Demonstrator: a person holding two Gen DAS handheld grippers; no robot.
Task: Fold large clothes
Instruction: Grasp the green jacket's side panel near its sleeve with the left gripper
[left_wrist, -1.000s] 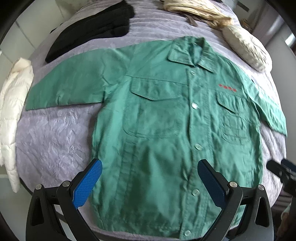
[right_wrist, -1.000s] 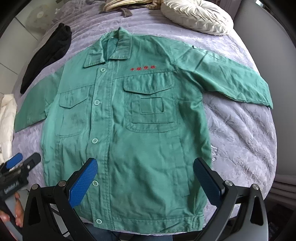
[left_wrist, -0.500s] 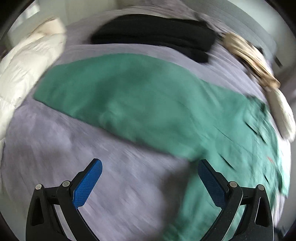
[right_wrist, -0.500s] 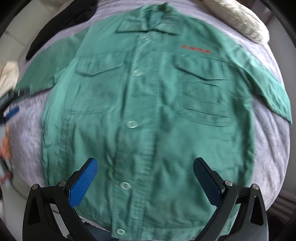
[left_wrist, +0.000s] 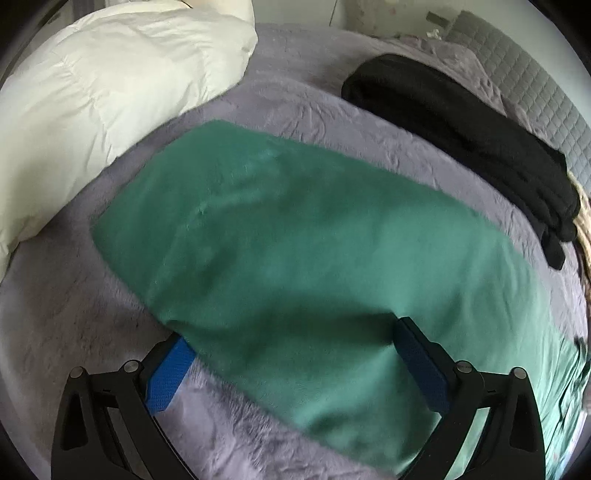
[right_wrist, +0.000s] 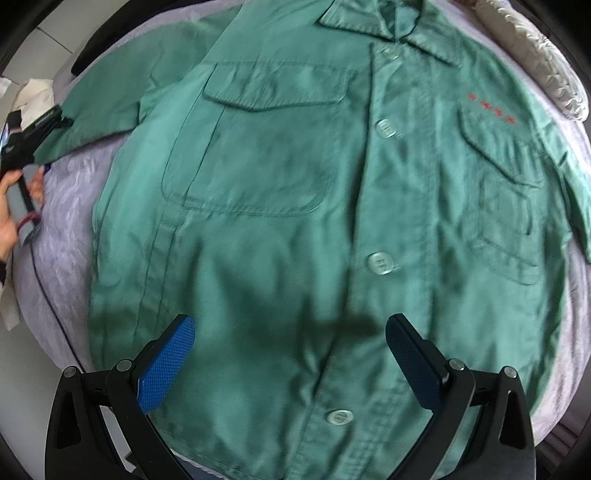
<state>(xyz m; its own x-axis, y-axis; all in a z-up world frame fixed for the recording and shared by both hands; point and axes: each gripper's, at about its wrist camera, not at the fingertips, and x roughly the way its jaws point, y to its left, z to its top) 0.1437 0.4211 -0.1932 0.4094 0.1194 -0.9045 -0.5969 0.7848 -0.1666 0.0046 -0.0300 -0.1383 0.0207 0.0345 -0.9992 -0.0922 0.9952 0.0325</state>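
Grey bedspread (left_wrist: 74, 314); green jacket (right_wrist: 295, 221), red chest writing illegible; both grippers' fingers released.

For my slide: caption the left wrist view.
Left gripper open astride the green jacket's sleeve on the grey bedspread.

right tongs (right_wrist: 290, 354): spread, over green jacket (right_wrist: 295, 206) | jacket: flat, buttoned
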